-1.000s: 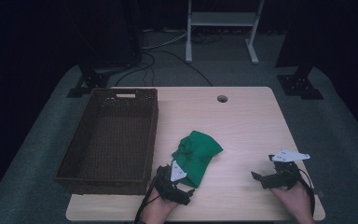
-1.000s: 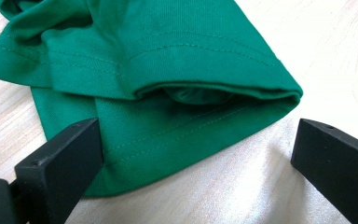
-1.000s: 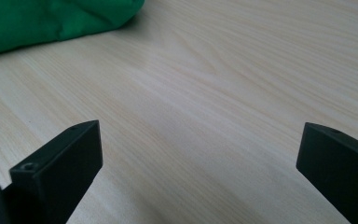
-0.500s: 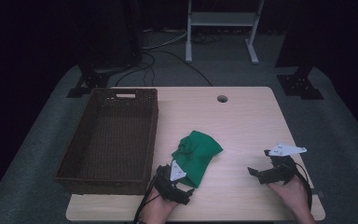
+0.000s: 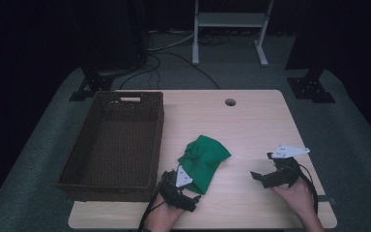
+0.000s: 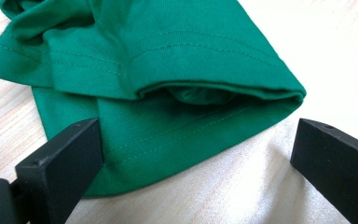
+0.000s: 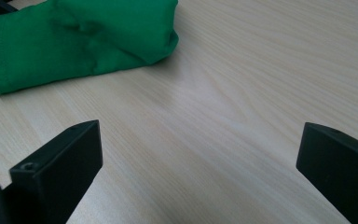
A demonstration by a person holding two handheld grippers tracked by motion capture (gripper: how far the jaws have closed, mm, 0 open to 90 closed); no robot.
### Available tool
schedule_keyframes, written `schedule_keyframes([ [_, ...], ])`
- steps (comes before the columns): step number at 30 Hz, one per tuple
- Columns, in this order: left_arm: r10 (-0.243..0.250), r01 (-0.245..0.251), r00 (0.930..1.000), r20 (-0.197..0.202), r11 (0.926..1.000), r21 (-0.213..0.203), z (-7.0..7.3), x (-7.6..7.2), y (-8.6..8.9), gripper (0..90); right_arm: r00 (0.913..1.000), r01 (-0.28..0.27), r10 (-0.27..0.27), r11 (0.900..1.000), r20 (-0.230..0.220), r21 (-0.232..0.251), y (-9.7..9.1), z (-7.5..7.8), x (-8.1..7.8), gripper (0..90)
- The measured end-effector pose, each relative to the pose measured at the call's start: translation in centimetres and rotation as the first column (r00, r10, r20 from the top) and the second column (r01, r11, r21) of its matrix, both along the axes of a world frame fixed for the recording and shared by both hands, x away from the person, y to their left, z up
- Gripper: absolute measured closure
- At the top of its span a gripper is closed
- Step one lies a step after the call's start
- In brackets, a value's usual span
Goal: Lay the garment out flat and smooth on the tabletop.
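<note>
**Green cloth lies slantwise beside the basket, both tongs apart**

I see the crumpled green cotton garment (image 5: 204, 162) lying on the pale wooden table (image 5: 251, 121), just to the right of the dark brown woven wicker basket (image 5: 113, 142) and apart from its wall. In the high view its long axis runs on a slant: the near end points toward the table's front edge, at my left tongs, and the far end points away from the basket toward the table's back right. In the left gripper view the near end is a stitched hem, folded over so that an opening faces the camera.

My left gripper (image 5: 178, 186) sits at the garment's near end, near the basket's front right corner. Its jaws stand wide apart; in its own view the hem lies between them, with one jaw overlapping the fabric's edge and the other clear of it over bare wood. Nothing is clamped.

My right gripper (image 5: 265, 175) is well apart from the garment, farther from the basket, over bare table. Its jaws are also spread wide, holding nothing, and its own view has the garment (image 7: 74, 39) lying ahead and off to one side.
</note>
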State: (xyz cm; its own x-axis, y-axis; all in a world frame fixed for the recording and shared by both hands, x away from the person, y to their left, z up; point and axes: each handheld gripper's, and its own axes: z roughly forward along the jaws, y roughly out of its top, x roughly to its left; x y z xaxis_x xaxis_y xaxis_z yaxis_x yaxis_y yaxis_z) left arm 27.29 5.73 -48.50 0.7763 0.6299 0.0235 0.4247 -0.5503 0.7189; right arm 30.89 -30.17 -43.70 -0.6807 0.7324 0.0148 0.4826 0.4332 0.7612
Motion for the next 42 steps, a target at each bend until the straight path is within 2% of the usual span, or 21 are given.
schedule_keyframes([
  [8,-0.034,0.034,0.9994,-0.001,0.9994,-0.001,0.0,0.1,0.4,1.2,0.9998,-0.021,0.021,0.9995,0.002,0.022,0.6,0.5,0.2,0.0],
  [20,-0.033,0.033,0.9995,-0.001,0.9995,0.0,0.0,0.1,0.4,1.1,0.9992,-0.039,0.038,0.9989,0.012,0.026,1.1,1.3,0.6,0.0],
  [26,-0.033,0.033,0.9995,-0.001,0.9995,0.0,0.0,0.1,0.4,1.2,0.9991,-0.042,0.042,0.9989,0.002,0.019,1.3,1.4,1.0,0.0],
  [29,-0.032,0.032,0.9995,-0.001,0.9995,-0.001,0.0,0.1,0.4,1.1,0.9988,-0.048,0.048,0.9984,0.001,0.03,1.4,1.6,1.2,0.0],
  [42,-0.029,0.029,0.9996,0.0,0.9996,-0.003,0.0,0.1,0.4,1.0,0.997,-0.077,0.077,0.9966,-0.011,0.032,2.7,2.3,2.3,0.0],
])
